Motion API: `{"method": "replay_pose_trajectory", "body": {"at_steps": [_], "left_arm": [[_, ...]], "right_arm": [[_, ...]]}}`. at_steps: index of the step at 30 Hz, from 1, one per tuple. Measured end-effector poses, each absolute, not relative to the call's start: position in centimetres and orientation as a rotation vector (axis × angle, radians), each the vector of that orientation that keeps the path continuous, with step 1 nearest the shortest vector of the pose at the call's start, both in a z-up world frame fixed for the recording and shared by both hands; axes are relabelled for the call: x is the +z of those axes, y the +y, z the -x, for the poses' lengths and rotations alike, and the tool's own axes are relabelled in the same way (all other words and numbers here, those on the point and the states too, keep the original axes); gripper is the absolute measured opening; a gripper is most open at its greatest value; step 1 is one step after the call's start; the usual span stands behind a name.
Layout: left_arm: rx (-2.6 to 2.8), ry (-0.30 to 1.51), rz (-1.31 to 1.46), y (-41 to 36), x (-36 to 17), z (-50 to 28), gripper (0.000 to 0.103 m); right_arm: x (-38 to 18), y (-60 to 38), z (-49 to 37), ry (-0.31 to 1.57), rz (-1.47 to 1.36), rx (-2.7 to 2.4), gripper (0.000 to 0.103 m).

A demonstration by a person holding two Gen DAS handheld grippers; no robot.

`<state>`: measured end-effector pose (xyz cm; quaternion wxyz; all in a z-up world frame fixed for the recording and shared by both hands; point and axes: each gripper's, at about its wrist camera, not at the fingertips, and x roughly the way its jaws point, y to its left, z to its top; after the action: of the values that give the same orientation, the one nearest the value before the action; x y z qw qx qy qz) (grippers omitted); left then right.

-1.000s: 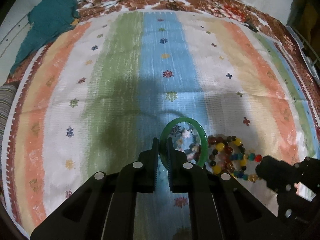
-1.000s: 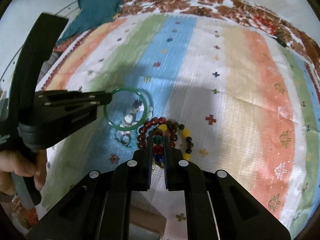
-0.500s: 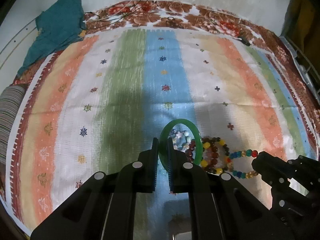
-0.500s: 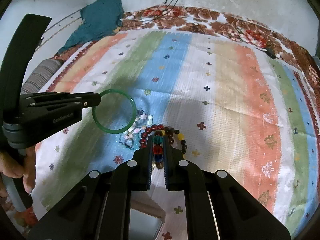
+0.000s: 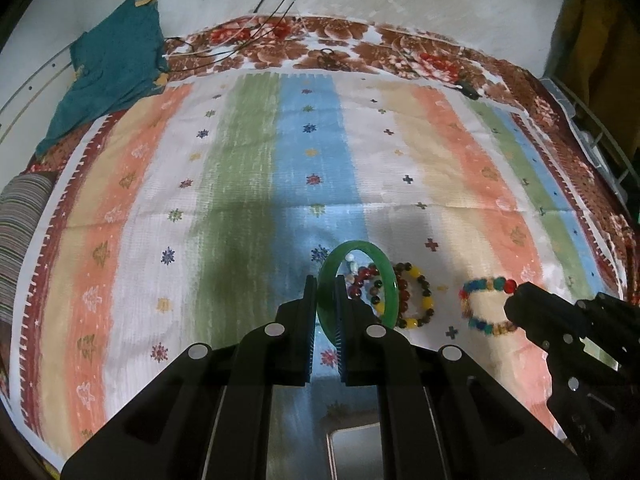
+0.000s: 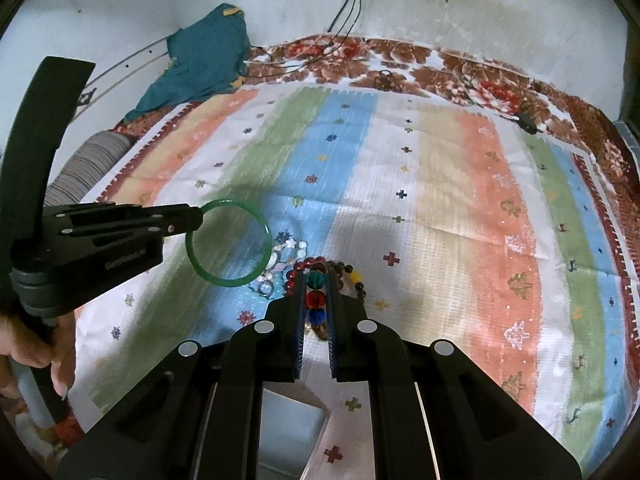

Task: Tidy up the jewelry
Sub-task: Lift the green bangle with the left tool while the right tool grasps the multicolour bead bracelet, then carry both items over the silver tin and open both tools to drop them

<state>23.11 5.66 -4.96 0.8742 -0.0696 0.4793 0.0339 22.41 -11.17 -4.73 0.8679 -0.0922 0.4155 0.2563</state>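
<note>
My left gripper (image 5: 325, 285) is shut on the rim of a green bangle (image 5: 391, 284) and holds it upright above the striped cloth (image 5: 248, 184). The right wrist view shows that bangle (image 6: 228, 282) hanging from the left gripper (image 6: 198, 218) at the left. My right gripper (image 6: 316, 281) is shut on a multicolour bead bracelet (image 6: 315, 299), with teal, red and blue beads between its fingers. In the left wrist view this bracelet (image 5: 486, 283) hangs as a loop from the right gripper (image 5: 514, 301). A heap of jewellery (image 6: 290, 258) with red, dark and yellow beads (image 5: 420, 280) lies on the cloth below.
A teal garment (image 5: 112, 68) lies at the far left corner, cables (image 5: 280, 4) run down the back wall, and a striped cushion (image 5: 20, 236) sits at the left edge. A pale grey box (image 6: 288, 420) lies under the grippers. A hand (image 6: 40, 354) grips the left handle.
Both grippers have risen and drawn back, each with its piece. The multicolour bracelet has come off the heap and now hangs clear to the right of it.
</note>
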Motion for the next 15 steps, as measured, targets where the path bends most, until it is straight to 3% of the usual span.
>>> {"method": "replay_pose_trajectory", "body": {"at_steps": [15], "left_arm": [[0.037,0.946,0.143,4.0,-2.6,-18.6,0.008]], "right_arm": [[-3.4,-12.2,-19.0,0.821,0.181,0.548,0.01]]}}
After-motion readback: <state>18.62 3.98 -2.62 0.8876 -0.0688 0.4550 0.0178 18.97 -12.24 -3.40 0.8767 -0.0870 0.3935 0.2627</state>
